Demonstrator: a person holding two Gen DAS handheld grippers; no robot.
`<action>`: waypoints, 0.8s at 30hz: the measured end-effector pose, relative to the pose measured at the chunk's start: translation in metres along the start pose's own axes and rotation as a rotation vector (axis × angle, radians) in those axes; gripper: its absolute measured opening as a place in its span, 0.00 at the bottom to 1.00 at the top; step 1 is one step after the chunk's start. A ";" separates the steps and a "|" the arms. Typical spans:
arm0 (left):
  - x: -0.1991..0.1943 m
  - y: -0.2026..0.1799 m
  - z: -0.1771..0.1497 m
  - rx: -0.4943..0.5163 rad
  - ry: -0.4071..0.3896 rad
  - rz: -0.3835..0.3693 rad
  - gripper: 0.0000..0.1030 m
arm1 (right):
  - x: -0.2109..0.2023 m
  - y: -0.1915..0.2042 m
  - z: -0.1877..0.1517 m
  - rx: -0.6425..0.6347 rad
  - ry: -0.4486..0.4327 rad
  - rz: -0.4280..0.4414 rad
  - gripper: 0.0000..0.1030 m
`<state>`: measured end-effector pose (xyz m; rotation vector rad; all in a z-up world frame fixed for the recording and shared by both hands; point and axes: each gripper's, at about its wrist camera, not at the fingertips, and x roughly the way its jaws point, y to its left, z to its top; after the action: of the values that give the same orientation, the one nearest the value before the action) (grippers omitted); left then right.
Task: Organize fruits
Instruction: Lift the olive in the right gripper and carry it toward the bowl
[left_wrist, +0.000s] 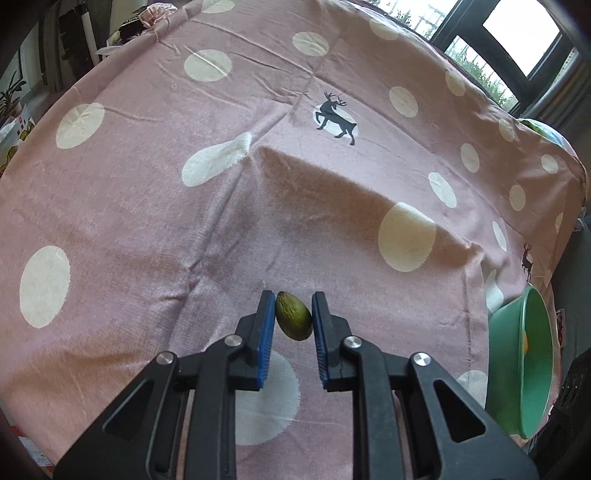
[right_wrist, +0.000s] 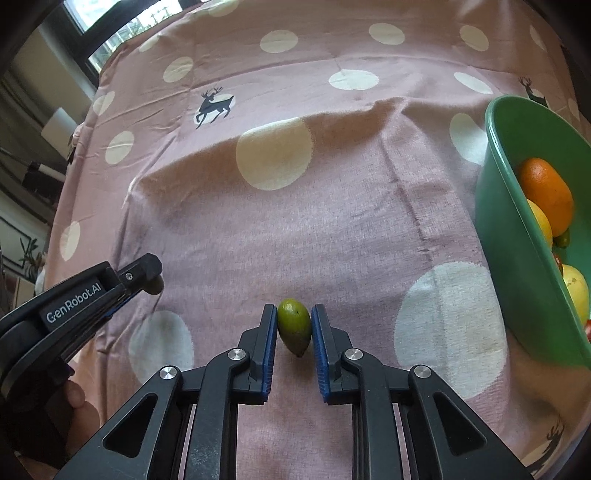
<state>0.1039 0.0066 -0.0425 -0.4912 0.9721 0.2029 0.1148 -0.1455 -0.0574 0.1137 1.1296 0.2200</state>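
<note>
**Two small green fruits, one in each gripper**

In the left wrist view, the left gripper (left_wrist: 293, 314) sits at the lower centre of the frame, its blue pads closed on a small olive-green fruit (left_wrist: 293, 315) with a wrinkled, pointed end. The fruit is pinched between the fingertips, above the pink cloth (left_wrist: 147, 206) with white dots that fills most of the frame. A green bowl (left_wrist: 532, 365) shows at the lower right edge, seen nearly edge-on (little of its inside can be made out from here).

In the right wrist view, the right gripper (right_wrist: 294, 326) is likewise at the lower centre, pads pressed against both sides of a brighter green fruit (right_wrist: 294, 325), oval with a pointed lower end. The same dotted cloth (right_wrist: 332, 221) lies beneath it. The green bowl (right_wrist: 524, 258) stands at the right edge of the frame, well apart from the held fruit, with an orange (right_wrist: 546, 192) and yellow fruits (right_wrist: 541, 221) inside it. At the lower left of this frame the left gripper (right_wrist: 155, 280) comes in from the side, with its dull green fruit (right_wrist: 157, 286) just visible at the tip. Part of a hand (right_wrist: 77, 398) shows below it.
</note>
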 end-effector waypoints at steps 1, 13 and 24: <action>-0.001 -0.002 -0.001 0.009 -0.003 -0.004 0.19 | 0.000 -0.001 0.001 0.003 -0.001 0.002 0.20; -0.012 -0.021 -0.008 0.076 -0.036 -0.035 0.19 | -0.012 -0.014 0.002 0.059 -0.039 0.022 0.20; -0.029 -0.037 -0.013 0.129 -0.076 -0.075 0.16 | -0.037 -0.035 0.005 0.158 -0.127 0.058 0.20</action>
<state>0.0922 -0.0309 -0.0128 -0.3979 0.8850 0.0903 0.1081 -0.1880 -0.0302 0.2972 1.0174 0.1729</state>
